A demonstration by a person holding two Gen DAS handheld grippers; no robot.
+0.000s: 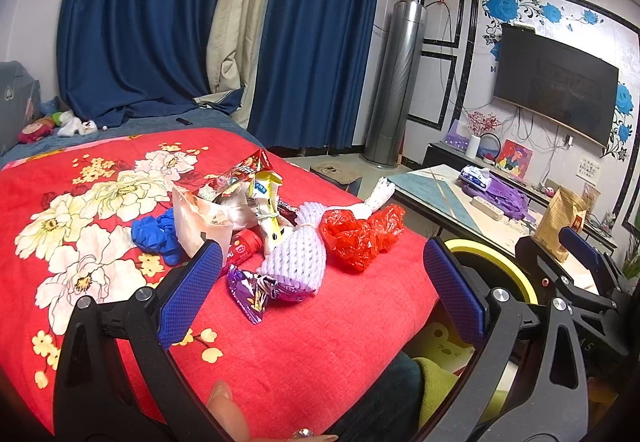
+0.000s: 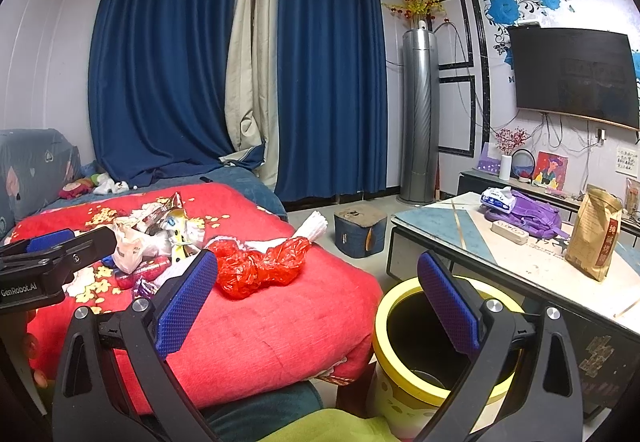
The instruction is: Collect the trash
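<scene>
Trash is lying heaped on the red floral bedspread (image 1: pixel 280 322) near the bed's right edge: a purple wrapper (image 1: pixel 256 292) nearest the foot, a white foam net (image 1: pixel 298 254) touching it, a crumpled red plastic bag (image 1: pixel 362 238) sitting closest to the edge, blue gloves (image 1: pixel 154 236) on the far side, and snack packets (image 1: pixel 256 177) piling behind. A yellow-rimmed bin (image 2: pixel 432 342) is standing on the floor just beside the bed, between it and the counter (image 2: pixel 520 262), which is carrying a brown paper bag (image 2: pixel 596 234) and purple cloth (image 2: pixel 536 217). Left tongs (image 1: pixel 322 286) are hovering wide open over the heap, holding nothing; right tongs (image 2: pixel 318 302) are gaping wide above the bin's rim.
</scene>
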